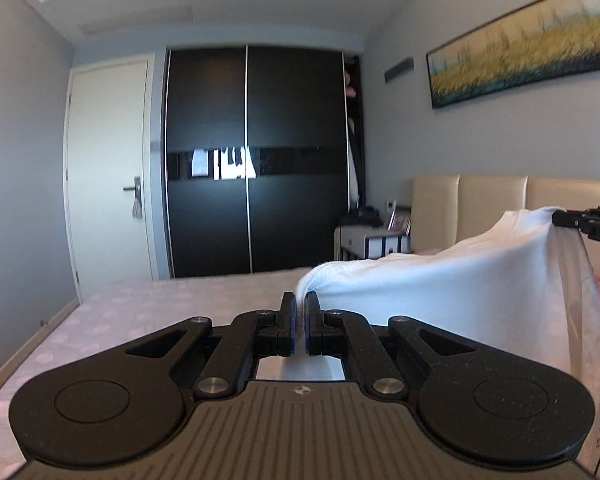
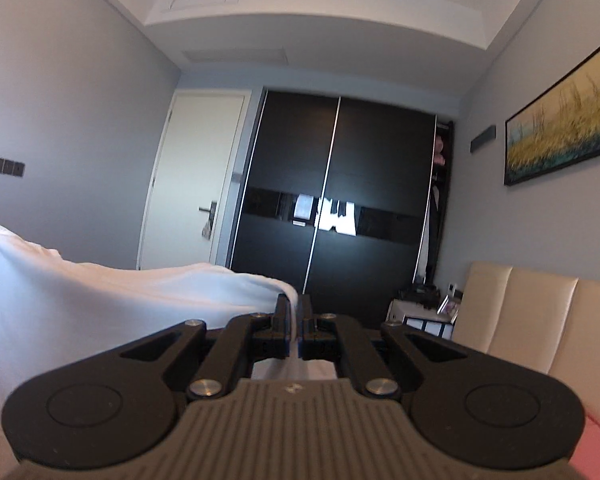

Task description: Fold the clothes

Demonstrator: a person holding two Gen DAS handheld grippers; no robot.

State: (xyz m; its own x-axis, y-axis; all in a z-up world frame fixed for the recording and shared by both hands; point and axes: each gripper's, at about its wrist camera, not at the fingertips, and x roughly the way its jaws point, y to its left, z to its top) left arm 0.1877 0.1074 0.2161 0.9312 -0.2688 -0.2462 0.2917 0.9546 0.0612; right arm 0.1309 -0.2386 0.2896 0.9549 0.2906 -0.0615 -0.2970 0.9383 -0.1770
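- Between the closed fingers of the left gripper (image 1: 300,312), one edge of the white garment (image 1: 440,280) is pinched tight; the cloth runs away to the right of those fingers, lifted off the bed (image 1: 140,304).
- Between the fingers of the right gripper (image 2: 295,314), likewise narrowed onto fabric, sits the garment's other held edge; from there the cloth spreads leftward.
- Risk: each pinch catches only a thin bite of hem, so in my judgement a quick swing could pull the cloth out of one grip, and the garment would drop in a heap.
- Risk: the span between the grippers sags, so if it is lowered unevenly the fabric may crease or fold crooked.
- Risk: beyond the left fingers the bed edge lies close; cloth laid too far left could slide off.
- Count: one white garment, two grippers, one bed, one padded headboard (image 2: 540,312), one white door (image 1: 108,168), one dark wardrobe (image 1: 256,160) with two sliding panels, one framed painting (image 1: 528,48).
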